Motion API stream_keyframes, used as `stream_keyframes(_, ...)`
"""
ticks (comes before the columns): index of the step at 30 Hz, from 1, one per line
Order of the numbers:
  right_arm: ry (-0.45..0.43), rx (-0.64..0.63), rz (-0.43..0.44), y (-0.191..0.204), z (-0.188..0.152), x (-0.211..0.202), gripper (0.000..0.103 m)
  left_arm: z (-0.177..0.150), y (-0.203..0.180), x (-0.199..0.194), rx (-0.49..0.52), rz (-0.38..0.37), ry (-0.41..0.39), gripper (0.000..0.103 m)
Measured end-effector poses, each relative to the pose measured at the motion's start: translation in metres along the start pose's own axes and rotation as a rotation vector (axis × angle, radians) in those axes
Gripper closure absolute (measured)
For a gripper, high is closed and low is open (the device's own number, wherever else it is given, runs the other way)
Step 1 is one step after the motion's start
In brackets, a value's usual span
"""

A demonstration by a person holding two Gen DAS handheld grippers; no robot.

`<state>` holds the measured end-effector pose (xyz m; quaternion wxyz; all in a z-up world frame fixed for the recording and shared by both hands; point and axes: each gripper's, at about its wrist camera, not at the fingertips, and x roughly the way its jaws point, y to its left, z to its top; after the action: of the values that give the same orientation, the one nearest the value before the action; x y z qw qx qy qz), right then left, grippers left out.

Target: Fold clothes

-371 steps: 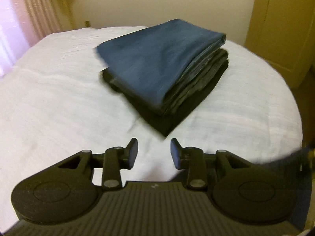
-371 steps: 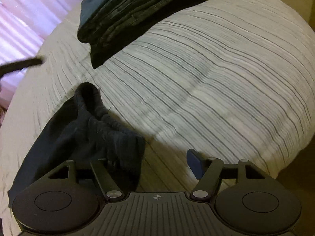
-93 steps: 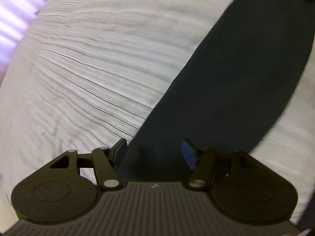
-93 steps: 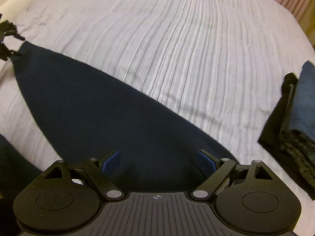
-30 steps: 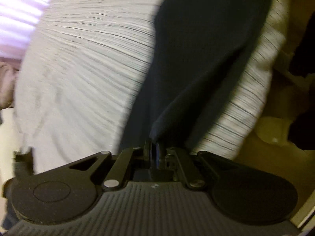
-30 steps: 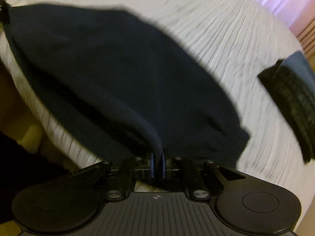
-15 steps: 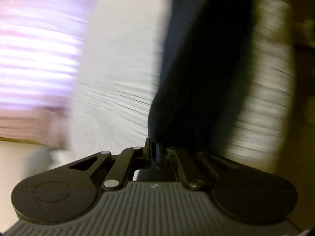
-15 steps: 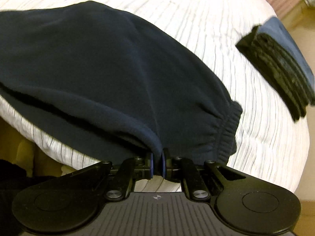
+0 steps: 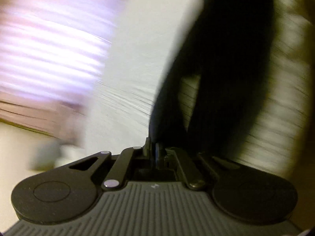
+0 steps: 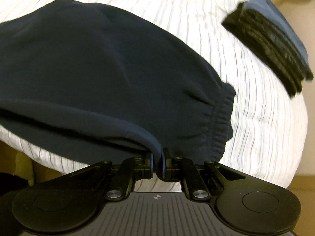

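Dark navy sweatpants [image 10: 102, 74] lie spread on the white striped bed [image 10: 256, 127], with the elastic waistband [image 10: 222, 122] at the right. My right gripper [image 10: 156, 162] is shut on a fold of the cloth beside the waistband. In the blurred left wrist view the same dark sweatpants [image 9: 232, 63] stretch away over the bed [image 9: 137, 78]. My left gripper [image 9: 152, 149] is shut on their near edge and holds it lifted off the bed.
A stack of folded dark clothes [image 10: 271, 43] with a blue piece on top sits at the far right of the bed. A pinkish curtain [image 9: 49, 49] shows at the left. The bed edge and tan floor [image 10: 295, 179] lie close by.
Both grippers stay shut on the sweatpants. The left one has swung on fast with the cloth. The right one has drawn closer to the waistband.
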<state>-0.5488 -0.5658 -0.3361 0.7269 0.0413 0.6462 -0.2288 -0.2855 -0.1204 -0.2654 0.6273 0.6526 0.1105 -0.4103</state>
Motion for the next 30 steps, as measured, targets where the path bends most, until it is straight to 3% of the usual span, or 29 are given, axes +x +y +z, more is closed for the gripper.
stream_keyframes(3,0.002,0.004,0.005,0.000,0.000,0.003,0.096,-0.005,-0.024,0.008,0.056,-0.120,0.044,0.101)
stream_keyframes(6,-0.020,0.030,0.015,-0.003,-0.002,-0.002,0.095,0.001,-0.021,0.011,0.034,-0.164,0.078,0.101)
stream_keyframes(10,-0.065,0.179,0.074,-0.017,-0.012,-0.010,0.092,0.010,-0.005,0.012,-0.018,-0.237,0.141,0.098)
stream_keyframes(12,-0.100,0.298,0.116,-0.027,-0.020,-0.016,0.059,0.009,0.002,0.011,-0.030,-0.285,0.181,0.096)
stream_keyframes(14,-0.152,0.436,0.170,-0.038,-0.032,-0.022,0.043,0.011,0.010,0.005,-0.040,-0.314,0.201,0.095)
stream_keyframes(20,-0.306,0.857,0.344,-0.070,-0.078,-0.024,0.043,0.036,0.042,-0.028,-0.050,-0.350,0.196,0.094)
stream_keyframes(24,-0.396,1.105,0.411,-0.088,-0.098,-0.011,0.043,0.074,0.068,-0.022,-0.018,-0.342,0.176,0.094)
stream_keyframes(30,-0.564,1.276,0.342,-0.103,-0.113,-0.021,0.043,0.149,0.088,0.006,0.018,-0.316,0.072,0.093)
